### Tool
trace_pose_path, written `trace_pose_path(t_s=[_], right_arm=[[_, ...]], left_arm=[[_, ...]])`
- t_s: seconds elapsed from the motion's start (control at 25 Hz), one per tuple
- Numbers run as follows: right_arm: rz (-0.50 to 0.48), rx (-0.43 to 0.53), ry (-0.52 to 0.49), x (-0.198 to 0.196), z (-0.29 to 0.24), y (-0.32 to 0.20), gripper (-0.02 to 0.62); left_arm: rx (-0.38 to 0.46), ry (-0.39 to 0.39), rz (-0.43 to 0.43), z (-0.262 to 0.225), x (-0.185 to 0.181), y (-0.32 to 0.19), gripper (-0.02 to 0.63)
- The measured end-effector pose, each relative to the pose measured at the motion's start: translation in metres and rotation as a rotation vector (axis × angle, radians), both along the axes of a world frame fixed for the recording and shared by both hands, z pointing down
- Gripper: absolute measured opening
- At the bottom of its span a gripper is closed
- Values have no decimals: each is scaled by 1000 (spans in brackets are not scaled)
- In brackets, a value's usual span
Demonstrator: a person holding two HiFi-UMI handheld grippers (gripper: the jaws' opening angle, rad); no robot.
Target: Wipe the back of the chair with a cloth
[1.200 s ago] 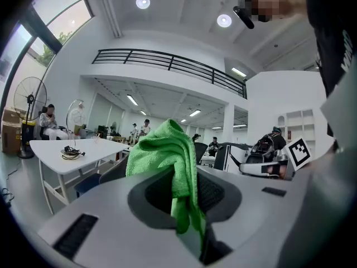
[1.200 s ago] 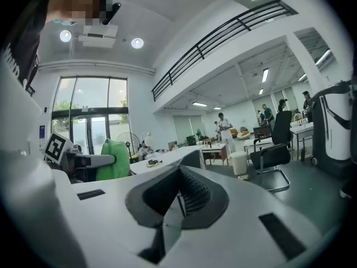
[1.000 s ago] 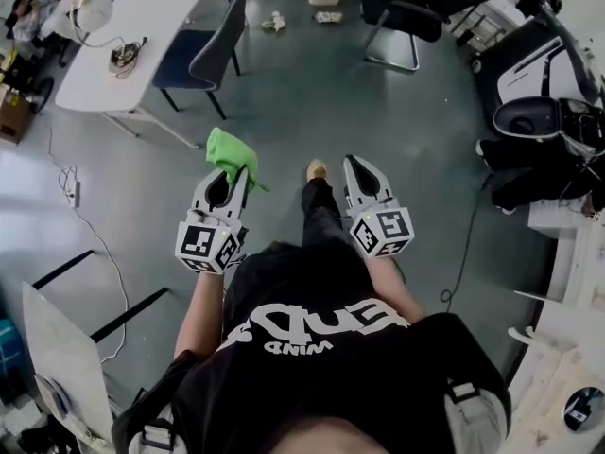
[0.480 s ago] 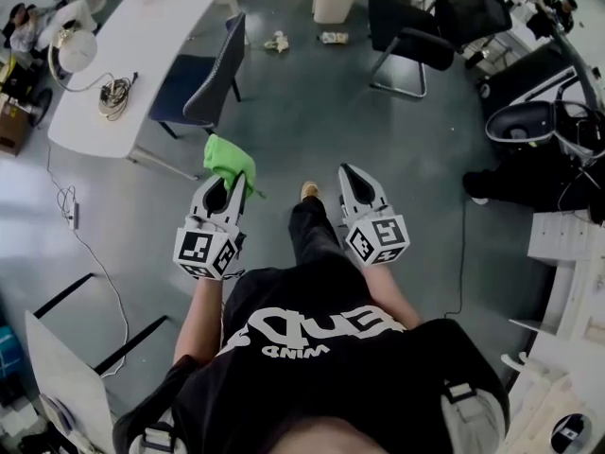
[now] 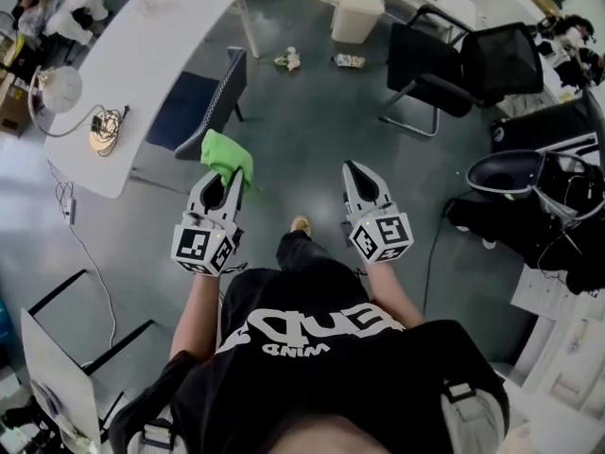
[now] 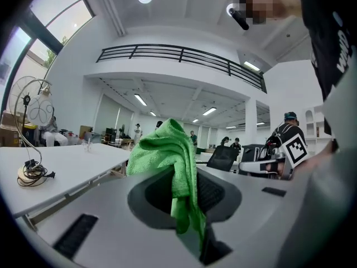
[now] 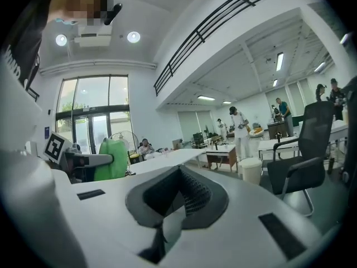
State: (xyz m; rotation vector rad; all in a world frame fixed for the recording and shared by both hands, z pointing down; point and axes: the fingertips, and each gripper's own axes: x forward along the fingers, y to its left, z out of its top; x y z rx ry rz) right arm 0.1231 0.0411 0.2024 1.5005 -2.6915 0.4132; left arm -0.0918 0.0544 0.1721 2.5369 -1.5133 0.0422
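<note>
We've got the green cloth (image 5: 227,152) pinched in our left gripper (image 5: 230,176), jaws clamped on it and the rest bunched up past the tips. Our right gripper (image 5: 356,170) is closed with nothing in it. The blue chair (image 5: 210,97) is ahead, tucked at the white table (image 5: 142,55).

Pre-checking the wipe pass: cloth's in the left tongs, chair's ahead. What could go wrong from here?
1. The green fuzzy cloth is pinched by one fold in the tongs of the left gripper, and most of it is bunched loose. Dragging it over the dark-backed blue-seat chair may pull it free.
2. The right gripper is shut on nothing and away from the chair, so the thin-legged chair could slide under wiping pressure.
</note>
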Motion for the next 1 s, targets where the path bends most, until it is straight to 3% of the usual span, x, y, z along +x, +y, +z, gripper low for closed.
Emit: trace_pose_path(t_s=[0.24,0.68,1.0], right_arm=[[-57,4,-8,-8,-2,-66,-3],[-43,5,-23,-49,1,-108,-3],[-87,22,-15,-70,67,-123,-3]], left_arm=[[6,-8,-51,-6,-4,-53,69],[-4,-24,-18,7,-41,-96,69],[1,-6,-41,76,-46,-104,68]])
